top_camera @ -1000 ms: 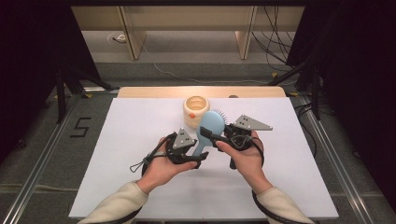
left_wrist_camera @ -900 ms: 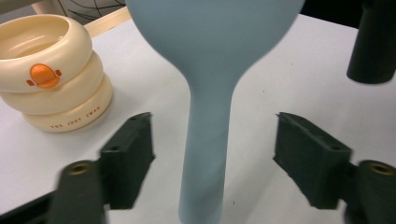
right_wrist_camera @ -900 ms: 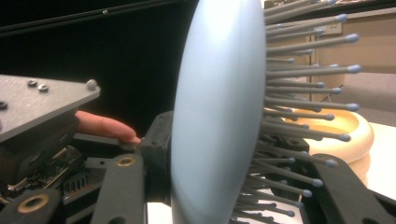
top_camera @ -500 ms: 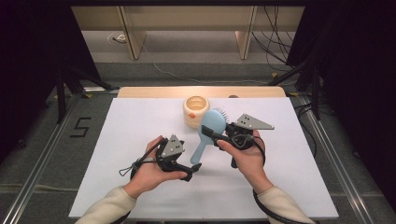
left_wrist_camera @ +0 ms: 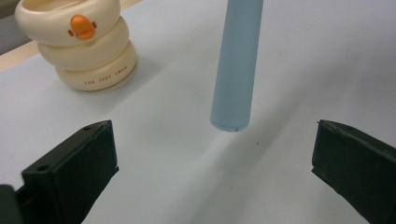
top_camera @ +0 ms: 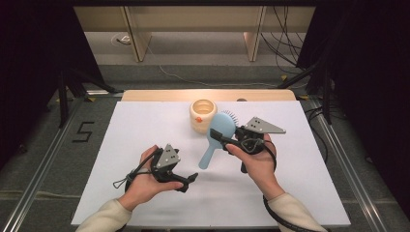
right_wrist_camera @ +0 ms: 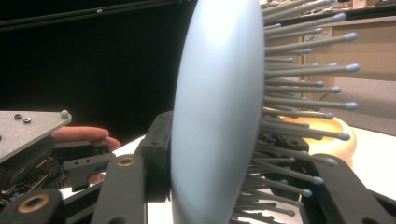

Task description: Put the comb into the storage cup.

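the left gripper has just been opening its jaws, nothing between them; the brush handle hangs ahead, pointing down toward the gap. the right gripper clamps the brush head above the table. its own view shows bristles facing the cup.

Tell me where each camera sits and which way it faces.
High view: above the near edge, looking forward and down on the table; both forearms, left tool, right tool.
Left gripper view: on the left tool, jaws open, facing the brush handle and cup.
Right gripper view: on the right tool, clamped on the brush head.
All share the brush and cup.
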`<state>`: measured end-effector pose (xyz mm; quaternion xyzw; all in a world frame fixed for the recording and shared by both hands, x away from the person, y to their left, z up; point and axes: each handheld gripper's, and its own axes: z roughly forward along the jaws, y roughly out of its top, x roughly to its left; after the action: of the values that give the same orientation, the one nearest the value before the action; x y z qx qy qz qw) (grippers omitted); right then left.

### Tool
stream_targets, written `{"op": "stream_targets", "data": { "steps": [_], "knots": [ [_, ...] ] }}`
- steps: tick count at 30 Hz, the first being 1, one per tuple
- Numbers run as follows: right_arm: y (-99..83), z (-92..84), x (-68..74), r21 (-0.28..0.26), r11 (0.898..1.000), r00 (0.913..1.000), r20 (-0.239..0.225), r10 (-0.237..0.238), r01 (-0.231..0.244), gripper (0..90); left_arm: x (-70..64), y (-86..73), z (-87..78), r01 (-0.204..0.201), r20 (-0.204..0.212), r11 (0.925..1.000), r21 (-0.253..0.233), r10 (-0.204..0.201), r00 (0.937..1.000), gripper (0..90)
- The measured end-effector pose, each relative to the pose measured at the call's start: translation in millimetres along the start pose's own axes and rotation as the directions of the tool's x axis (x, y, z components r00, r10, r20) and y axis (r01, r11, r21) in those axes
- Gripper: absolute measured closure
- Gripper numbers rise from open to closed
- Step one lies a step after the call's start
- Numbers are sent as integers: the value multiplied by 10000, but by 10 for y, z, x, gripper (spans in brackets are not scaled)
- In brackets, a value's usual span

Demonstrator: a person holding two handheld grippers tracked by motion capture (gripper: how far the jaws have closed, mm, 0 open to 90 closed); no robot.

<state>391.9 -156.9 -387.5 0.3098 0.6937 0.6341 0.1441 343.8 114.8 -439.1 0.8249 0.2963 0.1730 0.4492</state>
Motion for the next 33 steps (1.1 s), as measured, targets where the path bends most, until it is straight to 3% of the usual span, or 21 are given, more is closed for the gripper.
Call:
{"op": "stream_targets", "data": {
  "steps": [12,33],
  "knots": [
    [13,-14,-21,-12,10000,9999,127,-81,81,518,92,-171,-139,213,-361,9993,-309,-224,9991,0],
    [76,-54,-73,-69,9999,9993,349,-100,103,518,95,-276,-211,191,-474,9989,-423,-211,9986,0]
  ]
}}
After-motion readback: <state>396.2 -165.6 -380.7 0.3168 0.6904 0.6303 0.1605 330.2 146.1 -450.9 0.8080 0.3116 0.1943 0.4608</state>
